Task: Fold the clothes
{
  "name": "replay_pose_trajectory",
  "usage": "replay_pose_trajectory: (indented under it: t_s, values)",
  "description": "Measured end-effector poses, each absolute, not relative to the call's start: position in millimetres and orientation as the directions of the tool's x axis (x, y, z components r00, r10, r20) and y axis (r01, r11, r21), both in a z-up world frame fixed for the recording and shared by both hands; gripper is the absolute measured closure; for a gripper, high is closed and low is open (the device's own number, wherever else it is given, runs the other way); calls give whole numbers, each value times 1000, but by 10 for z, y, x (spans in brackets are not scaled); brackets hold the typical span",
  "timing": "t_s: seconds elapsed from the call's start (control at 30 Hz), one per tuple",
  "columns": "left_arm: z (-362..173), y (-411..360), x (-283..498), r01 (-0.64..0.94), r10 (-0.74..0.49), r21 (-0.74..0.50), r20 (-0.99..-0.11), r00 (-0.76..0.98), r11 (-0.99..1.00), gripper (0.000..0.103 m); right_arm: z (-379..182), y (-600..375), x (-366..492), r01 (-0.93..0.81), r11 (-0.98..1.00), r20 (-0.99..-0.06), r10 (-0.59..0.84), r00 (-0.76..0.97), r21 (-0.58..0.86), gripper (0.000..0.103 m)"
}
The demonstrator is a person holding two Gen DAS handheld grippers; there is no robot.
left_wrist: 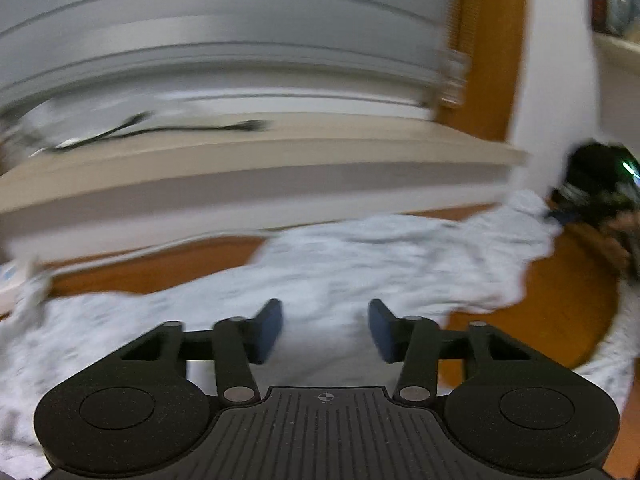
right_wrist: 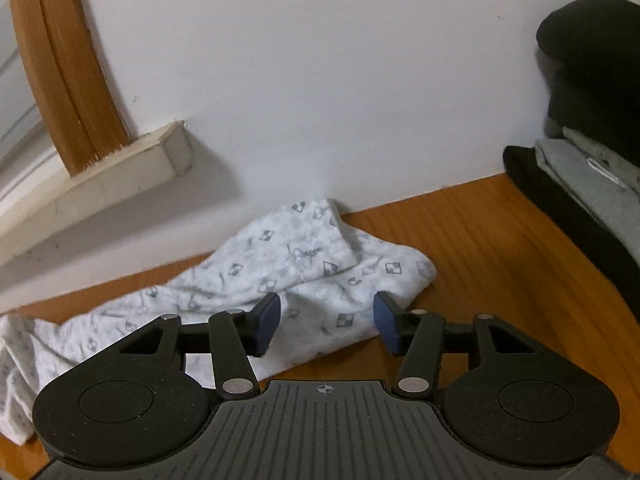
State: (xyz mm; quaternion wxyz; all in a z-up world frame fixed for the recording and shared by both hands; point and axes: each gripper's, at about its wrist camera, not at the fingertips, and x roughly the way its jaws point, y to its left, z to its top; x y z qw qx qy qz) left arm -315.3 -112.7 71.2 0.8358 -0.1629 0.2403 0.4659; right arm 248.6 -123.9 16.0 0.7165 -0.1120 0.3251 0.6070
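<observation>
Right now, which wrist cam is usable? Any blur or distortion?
Left wrist view: heavy motion blur, the patterned white garment and background smeared, only the left gripper sharp, open. Right wrist view: sharp, garment print legible, soft shadow under the ledge, right gripper open; fisheye bends the wooden frame.

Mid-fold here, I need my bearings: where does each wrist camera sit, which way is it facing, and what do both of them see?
Left wrist: behind the open left gripper, looking across the patterned garment on the wooden floor toward a blurred sill; the right gripper shows at the frame's right edge.
Right wrist: behind the open right gripper, facing the white wall, over the garment's end; folded clothes lie right.
Shared: garment, floor.
</observation>
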Motion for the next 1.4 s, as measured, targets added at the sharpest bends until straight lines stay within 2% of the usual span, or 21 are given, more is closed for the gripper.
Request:
replay_pose_trajectory:
  t_s: [0.13,0.17,0.33,0.57,0.67,0.73,0.8,0.83,0.9,0.97,1.0,1.23,1.4]
  values:
    - [595,-1229,-2705,-805,649,17,-601,466,594,71,182,-1237,2402,-959,239,-590,801,107,151,56]
    - [559,-1261,-2645,-798,646,36,-609,460,602,72,190,-1251,2401,-961,244,-588,800,122,133,56]
    - [463,-1372,-2624,-805,657,60,-617,434,590,85,197,-1311,2420,-960,271,-589,787,183,64,57]
    - [480,-1509,-2672,-803,652,75,-631,421,592,86,135,-1310,2477,-954,294,-604,772,197,64,56]
    - [463,-1527,-2681,-808,652,81,-640,407,584,82,134,-1279,2438,-956,289,-598,777,198,58,59]
    - [434,-1481,-2682,-816,658,87,-644,391,571,78,133,-1251,2414,-959,277,-591,783,193,53,80]
    - [410,-1432,-2679,-824,667,103,-646,371,557,77,140,-1236,2412,-964,260,-585,791,176,62,94]
    - [404,-1415,-2678,-828,677,115,-642,359,549,77,150,-1238,2417,-965,255,-581,796,169,68,96]
    - [400,-1398,-2670,-831,692,142,-637,340,538,78,194,-1262,2437,-965,251,-563,810,164,80,97]
    - [399,-1417,-2642,-817,699,180,-635,330,549,98,297,-1339,2479,-960,264,-521,834,178,94,97]
    - [402,-1428,-2633,-810,703,197,-631,327,553,101,349,-1378,2500,-958,270,-500,846,185,101,97]
    - [859,-1656,-2957,-818,727,107,-533,432,565,101,994,-1885,2817,-915,371,-337,891,303,159,98]
    - [1126,-1888,-3158,-805,724,68,-486,490,590,101,1129,-1913,2979,-890,419,-354,871,339,178,98]
